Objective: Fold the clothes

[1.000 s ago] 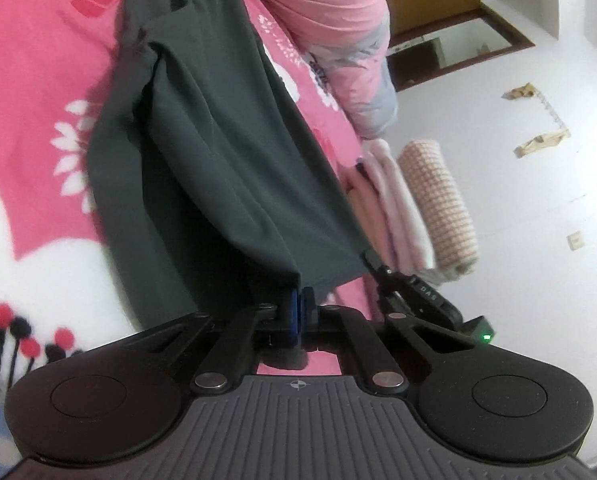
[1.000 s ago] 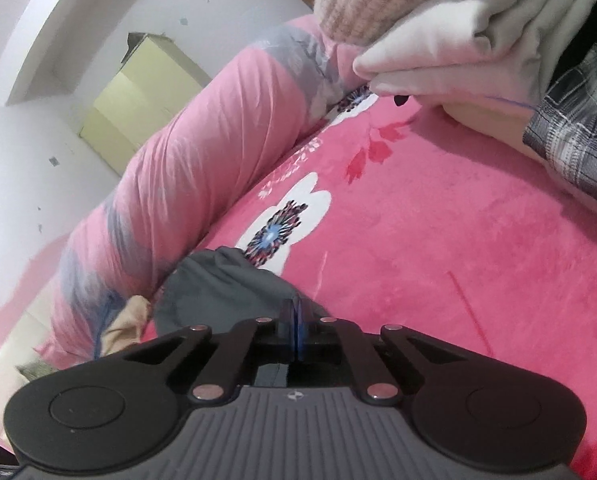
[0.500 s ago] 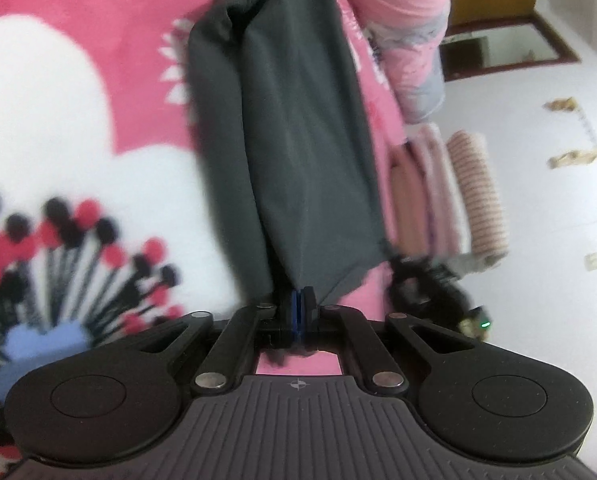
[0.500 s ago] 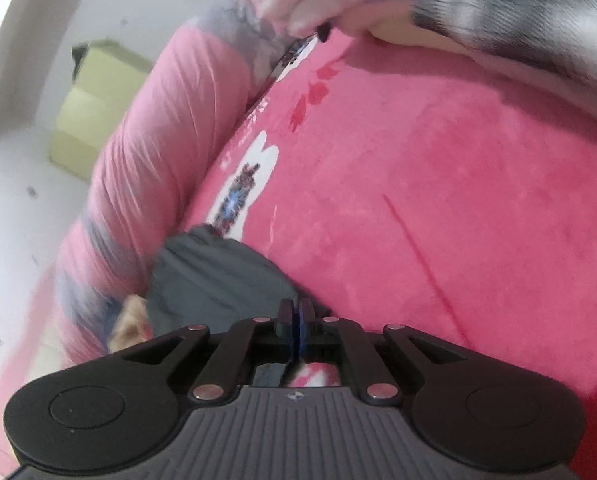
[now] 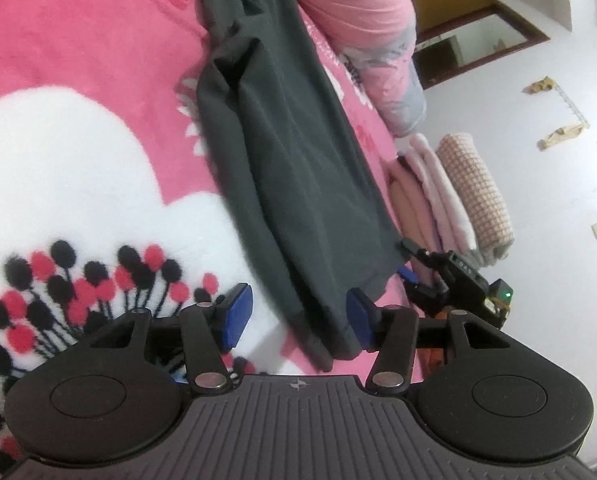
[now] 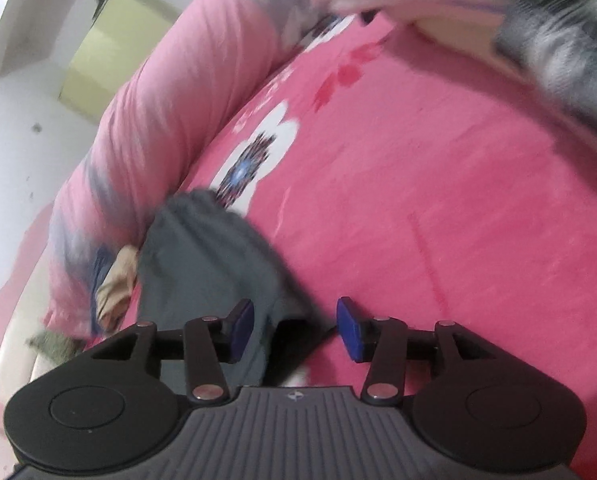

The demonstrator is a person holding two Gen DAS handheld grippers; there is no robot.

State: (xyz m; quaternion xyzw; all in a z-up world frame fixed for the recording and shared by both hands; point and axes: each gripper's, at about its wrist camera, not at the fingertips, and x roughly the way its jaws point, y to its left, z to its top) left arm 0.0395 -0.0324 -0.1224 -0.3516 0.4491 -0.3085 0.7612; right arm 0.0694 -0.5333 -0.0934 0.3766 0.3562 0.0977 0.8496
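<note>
Left wrist view, left to right: pink bed blanket (image 5: 78, 40) with a white flower print fills the left half. Dark grey garment (image 5: 290, 152) lies folded in a long strip from top centre down to bottom centre, flat on the blanket. Left tool (image 5: 298, 318) jaws are opening, blue pads apart; the garment's near hem sits between them, and the right pad looks to be just at the cloth edge. Pink rolled duvet (image 5: 362, 20) at upper right, folded towels (image 5: 458, 196) stacked at right.

Right wrist view: rolled duvet at left, same garment (image 6: 202, 264) at lower left centre, blurred. Right tool (image 6: 296, 330) jaws are opening, cloth edge between the pads, not clamped.
</note>
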